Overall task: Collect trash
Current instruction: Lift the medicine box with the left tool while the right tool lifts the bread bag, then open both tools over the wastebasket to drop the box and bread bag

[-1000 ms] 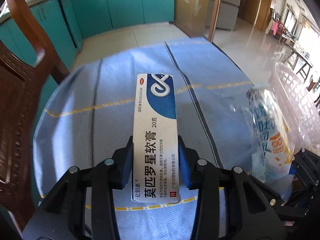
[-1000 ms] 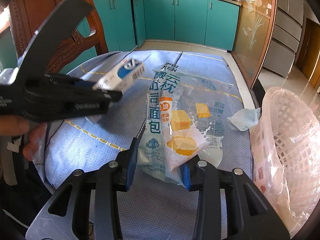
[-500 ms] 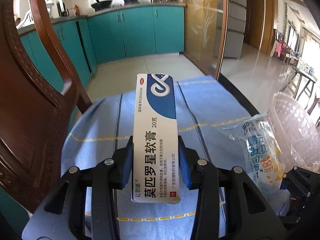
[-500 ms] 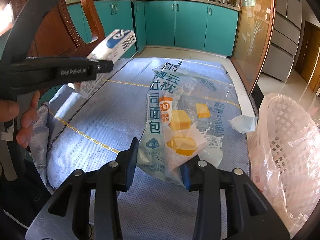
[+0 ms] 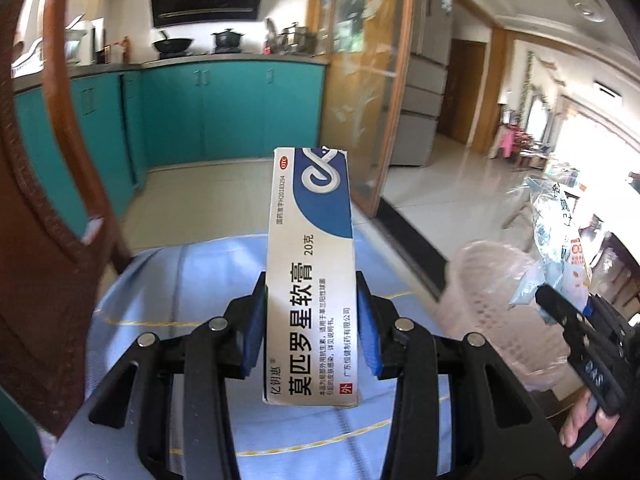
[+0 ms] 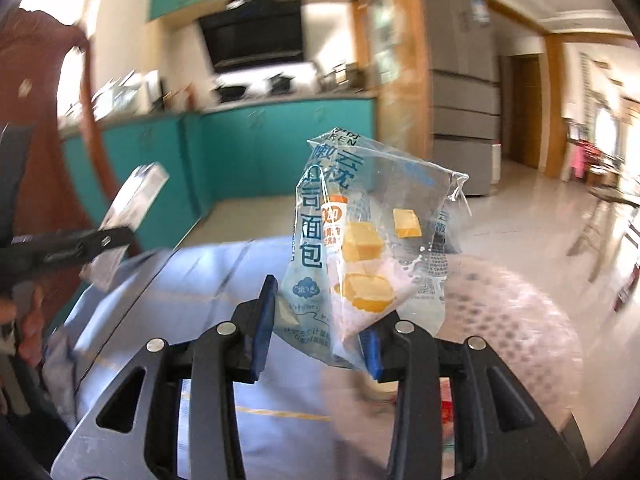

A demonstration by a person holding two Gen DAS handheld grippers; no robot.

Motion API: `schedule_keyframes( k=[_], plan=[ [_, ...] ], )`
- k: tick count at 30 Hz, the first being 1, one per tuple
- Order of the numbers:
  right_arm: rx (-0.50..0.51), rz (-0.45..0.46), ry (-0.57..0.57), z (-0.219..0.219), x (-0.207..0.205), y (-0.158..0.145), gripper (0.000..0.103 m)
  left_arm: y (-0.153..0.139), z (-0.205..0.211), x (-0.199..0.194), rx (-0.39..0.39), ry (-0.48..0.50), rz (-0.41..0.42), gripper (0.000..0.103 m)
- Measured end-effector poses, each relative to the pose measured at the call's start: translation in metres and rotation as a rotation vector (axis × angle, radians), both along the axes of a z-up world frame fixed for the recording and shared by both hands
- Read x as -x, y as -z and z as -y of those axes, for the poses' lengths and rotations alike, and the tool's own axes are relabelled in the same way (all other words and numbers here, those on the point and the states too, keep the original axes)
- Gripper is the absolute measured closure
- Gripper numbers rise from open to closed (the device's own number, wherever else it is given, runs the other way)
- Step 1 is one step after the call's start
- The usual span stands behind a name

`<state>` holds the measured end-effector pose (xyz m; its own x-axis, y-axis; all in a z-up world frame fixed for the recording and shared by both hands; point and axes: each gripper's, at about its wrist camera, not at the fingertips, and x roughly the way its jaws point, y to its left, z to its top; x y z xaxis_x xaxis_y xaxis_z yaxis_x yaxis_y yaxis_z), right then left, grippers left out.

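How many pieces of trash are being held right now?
2. The box is clamped in the left tongs; the bread bag is in the right tongs. More may lie in the basket, too blurred to tell.

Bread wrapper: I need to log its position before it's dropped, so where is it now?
The bread wrapper is held up off the table in the right gripper, just left of the pink basket.

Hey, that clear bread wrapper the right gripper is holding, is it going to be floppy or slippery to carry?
The bread wrapper is thin creased film, so probably floppy and very light. It stands up from the right gripper with only its lower edge pinched, so it may sag or flutter. Glossy plastic could slip between the fingers.
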<state>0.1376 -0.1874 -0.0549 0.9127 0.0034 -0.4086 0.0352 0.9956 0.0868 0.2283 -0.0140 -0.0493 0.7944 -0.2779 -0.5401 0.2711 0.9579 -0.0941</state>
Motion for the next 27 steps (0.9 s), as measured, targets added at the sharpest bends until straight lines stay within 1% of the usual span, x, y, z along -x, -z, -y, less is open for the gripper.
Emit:
schedule_keyframes(
  k=[4,7,10,12,15,18,20,21,22,23,24,25,27],
  plan=[
    [-0.031,-0.014,0.093,0.044,0.013,0.004,0.065,-0.001,0.036,-0.001,0.047,0.099,-0.012,0.062],
    [-0.046,-0.033,0.133,0.069,0.025,0.008,0.065,0.000,0.064,0.000,0.070,0.175,-0.022,0.062],
    [-0.042,-0.059,0.153,0.083,0.032,0.014,0.065,0.003,0.104,0.005,0.050,0.249,-0.014,0.062],
    [-0.035,-0.084,0.151,0.087,0.035,0.019,0.065,0.008,0.126,0.004,0.047,0.304,-0.027,0.062],
    [-0.041,-0.114,0.148,0.094,0.038,0.026,0.065,0.019,0.156,0.003,0.035,0.363,-0.049,0.062],
    [-0.064,-0.139,0.154,0.101,0.040,0.030,0.065,0.028,0.175,0.000,0.027,0.393,-0.071,0.060],
    [-0.087,-0.160,0.144,0.106,0.038,0.033,0.065,0.036,0.186,-0.001,0.003,0.399,-0.078,0.059],
    [-0.089,-0.168,0.143,0.105,0.035,0.033,0.065,0.038,0.190,-0.001,-0.006,0.406,-0.078,0.058],
    [-0.088,-0.177,0.141,0.105,0.033,0.035,0.065,0.039,0.194,0.000,-0.014,0.410,-0.072,0.054],
    [-0.083,-0.186,0.136,0.104,0.032,0.037,0.060,0.040,0.195,0.000,-0.017,0.416,-0.067,0.050],
    [-0.080,-0.191,0.132,0.105,0.028,0.036,0.058,0.040,0.196,0.001,-0.017,0.421,-0.060,0.044],
    [-0.076,-0.194,0.129,0.103,0.026,0.036,0.057,0.039,0.200,0.001,-0.016,0.422,-0.055,0.039],
    [-0.068,-0.195,0.126,0.099,0.023,0.036,0.052,0.038,0.203,0.004,-0.014,0.420,-0.051,0.036]
  ],
)
